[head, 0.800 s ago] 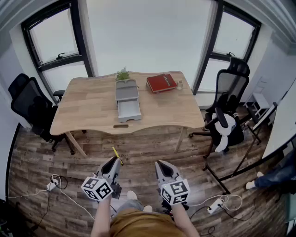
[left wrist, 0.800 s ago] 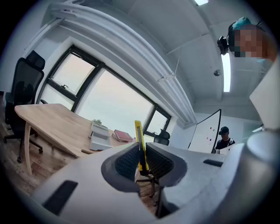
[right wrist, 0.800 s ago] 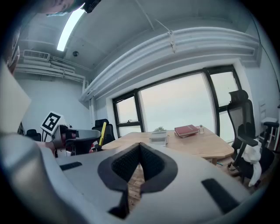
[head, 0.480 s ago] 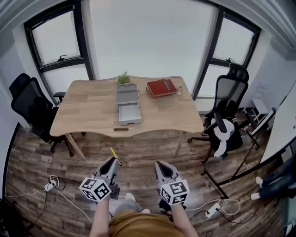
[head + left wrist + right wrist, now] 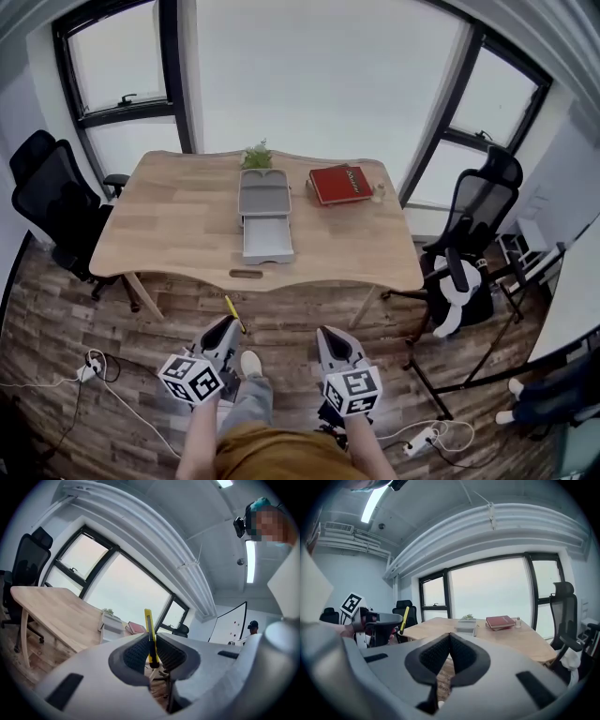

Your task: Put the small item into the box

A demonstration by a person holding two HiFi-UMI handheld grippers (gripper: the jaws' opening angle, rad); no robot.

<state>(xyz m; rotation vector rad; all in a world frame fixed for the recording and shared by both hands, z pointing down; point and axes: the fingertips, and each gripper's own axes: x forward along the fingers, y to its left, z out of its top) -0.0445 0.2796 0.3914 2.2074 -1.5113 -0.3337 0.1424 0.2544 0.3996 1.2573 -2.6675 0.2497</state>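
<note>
A slim yellow utility knife (image 5: 231, 312) (image 5: 148, 637) (image 5: 406, 618) sticks up from my left gripper (image 5: 222, 330) (image 5: 150, 656), which is shut on it. My right gripper (image 5: 332, 339) (image 5: 449, 654) is shut with nothing between its pads. Both grippers hang low over the wooden floor, well short of the wooden table (image 5: 178, 225). The grey box (image 5: 264, 217) stands in the middle of the table with its lower drawer (image 5: 266, 239) pulled out toward me. The same grey box (image 5: 111, 627) (image 5: 465, 626) appears far off in both gripper views.
A red book (image 5: 342, 183) and a small bottle (image 5: 379, 192) lie on the table's right, a small plant (image 5: 255, 155) behind the box. Black office chairs stand at the left (image 5: 47, 202) and right (image 5: 478, 211). Cables and a power strip (image 5: 82, 371) lie on the floor.
The table has drawn closer and shifted in the head view as I walk toward it. Both grippers keep their places and states, the knife still held.
</note>
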